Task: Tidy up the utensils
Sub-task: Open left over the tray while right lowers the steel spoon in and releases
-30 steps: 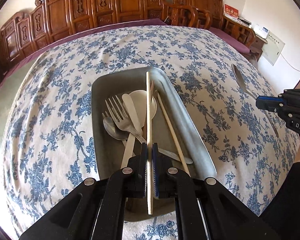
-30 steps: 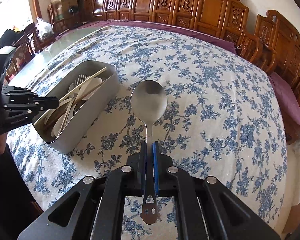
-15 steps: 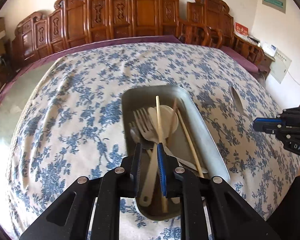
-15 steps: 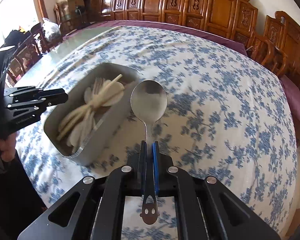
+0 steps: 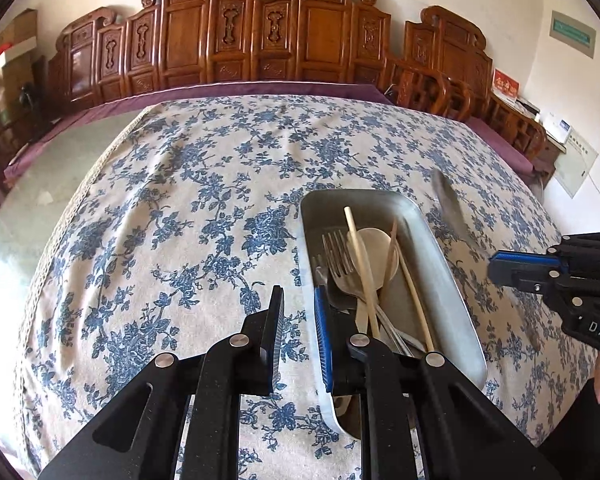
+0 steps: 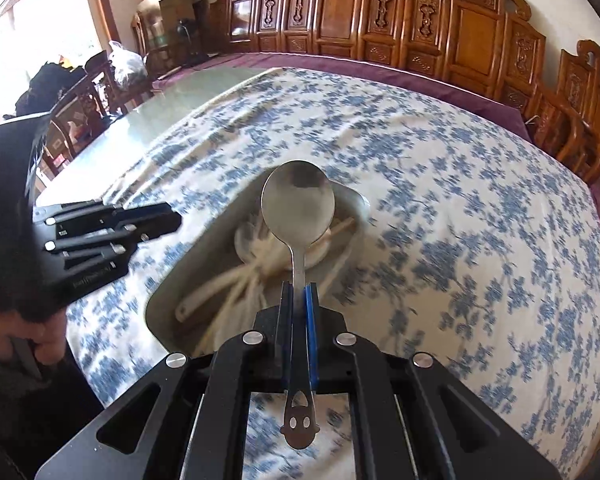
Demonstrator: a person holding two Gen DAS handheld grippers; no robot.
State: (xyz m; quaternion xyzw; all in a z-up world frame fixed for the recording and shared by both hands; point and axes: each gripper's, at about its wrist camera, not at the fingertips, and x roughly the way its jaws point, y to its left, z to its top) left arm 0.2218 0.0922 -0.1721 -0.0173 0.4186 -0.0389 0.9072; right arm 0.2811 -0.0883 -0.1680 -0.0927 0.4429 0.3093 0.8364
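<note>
Right wrist view first: my right claw (image 6: 299, 300) is clamped tight on the handle of a steel spoon (image 6: 298, 204), the pads pressing it from both sides. The spoon's bowl sticks out ahead and upward, and its pierced handle end hangs back past the pads toward the camera. Right under the bowl sits the metal tray (image 6: 168, 292), blurred in this view, with pale utensils lying in it.

On the left wrist view, my left claw (image 5: 299, 334) stands slightly parted with nothing between its pads. It hangs over the tray's near left rim, so the blue-faced finger overlaps the tray wall while the other is over bare cloth. Inside the metal tray (image 5: 440, 264) I can make out a fork (image 5: 340, 256), a pale round-bowled spoon (image 5: 376, 246), a light chopstick (image 5: 362, 264) lying lengthwise across them, and a second chopstick (image 5: 416, 300) beside it toward the right wall. Some of these run out of sight under the claw's finger.

Beyond the tray, the right claw (image 5: 496, 270) reaches in from the right edge, with the steel spoon (image 5: 450, 208) seen nearly edge-on above the cloth past the tray's right wall. The worktop (image 5: 188, 208) wears a blue floral tablecloth, and carved wooden chairs (image 5: 260, 36) line its far side.
</note>
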